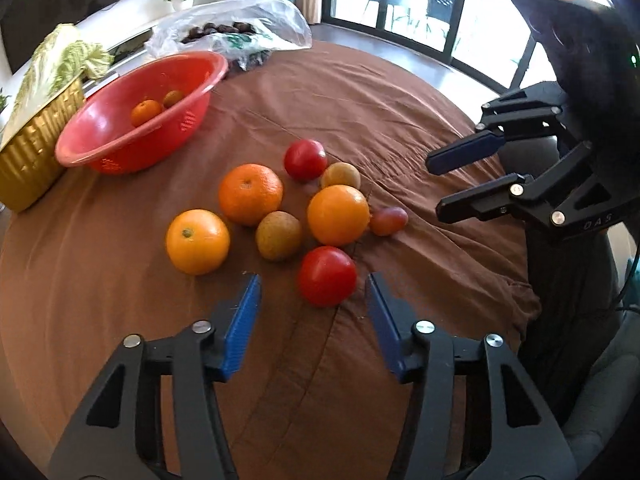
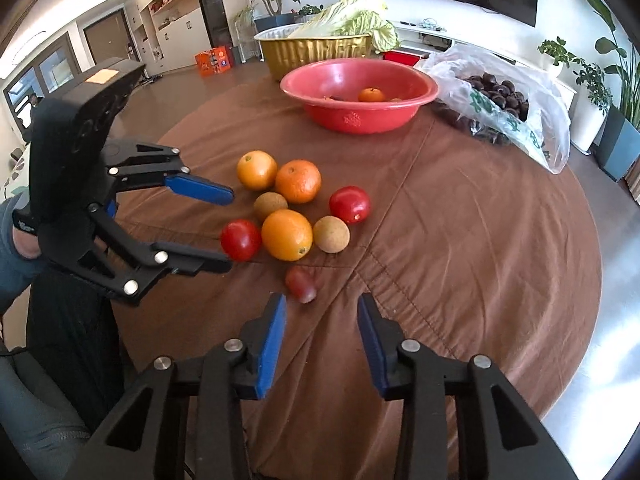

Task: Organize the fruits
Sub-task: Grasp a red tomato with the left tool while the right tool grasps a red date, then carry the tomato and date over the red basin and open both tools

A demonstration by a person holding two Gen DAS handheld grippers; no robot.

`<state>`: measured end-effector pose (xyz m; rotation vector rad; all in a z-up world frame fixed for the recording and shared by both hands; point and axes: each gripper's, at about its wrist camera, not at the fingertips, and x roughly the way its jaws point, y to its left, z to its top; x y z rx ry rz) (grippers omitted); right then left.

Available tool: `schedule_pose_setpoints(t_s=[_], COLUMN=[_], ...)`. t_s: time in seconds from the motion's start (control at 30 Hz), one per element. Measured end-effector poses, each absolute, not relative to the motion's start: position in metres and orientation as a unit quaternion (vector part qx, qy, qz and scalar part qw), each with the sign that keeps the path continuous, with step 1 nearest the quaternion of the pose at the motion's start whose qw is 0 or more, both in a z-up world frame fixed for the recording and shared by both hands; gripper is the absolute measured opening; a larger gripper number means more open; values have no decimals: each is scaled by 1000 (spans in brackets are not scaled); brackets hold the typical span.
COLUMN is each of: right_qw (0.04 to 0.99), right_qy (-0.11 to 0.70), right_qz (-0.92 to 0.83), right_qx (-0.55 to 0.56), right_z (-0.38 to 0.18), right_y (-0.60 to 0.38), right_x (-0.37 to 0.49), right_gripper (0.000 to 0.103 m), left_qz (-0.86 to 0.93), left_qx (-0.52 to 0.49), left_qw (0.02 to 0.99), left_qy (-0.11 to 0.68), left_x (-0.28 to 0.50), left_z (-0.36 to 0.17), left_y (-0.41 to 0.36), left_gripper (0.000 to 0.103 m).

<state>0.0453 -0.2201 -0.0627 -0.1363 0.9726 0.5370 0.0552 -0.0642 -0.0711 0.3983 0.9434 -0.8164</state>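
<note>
On the brown cloth lies a cluster of fruit: three oranges [image 1: 197, 241], two red tomatoes, two brownish round fruits [image 1: 279, 235] and a small reddish fruit [image 2: 301, 284]. My left gripper [image 1: 312, 284] is open, with the near tomato [image 1: 327, 276] between its blue fingertips and a gap on each side. My right gripper [image 2: 321, 300] is open just behind the small reddish fruit, nothing between its pads. Each gripper shows in the other's view: the left gripper [image 2: 231, 232] at the tomato [image 2: 241, 240], the right gripper [image 1: 435, 187] near the small fruit [image 1: 388, 221]. A red bowl [image 1: 120, 148] holds small oranges [image 1: 146, 113].
A gold foil tray [image 2: 316, 54] with a cabbage [image 2: 356, 16] stands behind the bowl [image 2: 360, 120]. A plastic bag [image 2: 520, 120] of dark round nuts lies beside the bowl. The round table's edge [image 2: 592, 300] curves close on the right. A person's sleeve [image 2: 16, 248] is at the left.
</note>
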Motion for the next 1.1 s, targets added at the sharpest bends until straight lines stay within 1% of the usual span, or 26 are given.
schedule_pose_setpoints(t_s=[0.03,0.07,0.1,0.13,0.23,0.3,0.43,0.53,0.77,1.1], right_qw=[846,843,842,840,832,827,814,813,798,790], right_qy=[463,464,465,465,470,474,486,481,489,494], right_qz=[257,261,263,268,283,292,299,302,308,311], right_qx=[-67,-70,-73,-76,-78,-81,-106,-131,-169,-187], right_z=[-63,-64,-65,-65,-67,-69,-74,-73,-80,-83], right_y=[-220,-219,-218,-216,-213,-211,-201,-194,-176,-173], right_x=[46,47,48,50,54,56,61,62,70,70], right_gripper=[39,38,37,37,34,34,33,33,28,24], left_qz=[-383,-388,-389,-391,-395,-396,-405,-409,-403,-399], left_qx=[187,188,189,189,187,184,184,185,183,182], left_qw=[791,788,786,785,784,784,780,778,780,781], left_qy=[439,440,441,441,441,441,440,439,442,445], left_x=[57,57,58,57,58,60,63,63,61,63], left_z=[-72,-73,-74,-76,-78,-78,-77,-77,-75,-75], left_y=[-66,-68,-70,-71,-71,-71,-72,-70,-60,-50], left_gripper=[50,42,39,33,32,29,28,27,27,27])
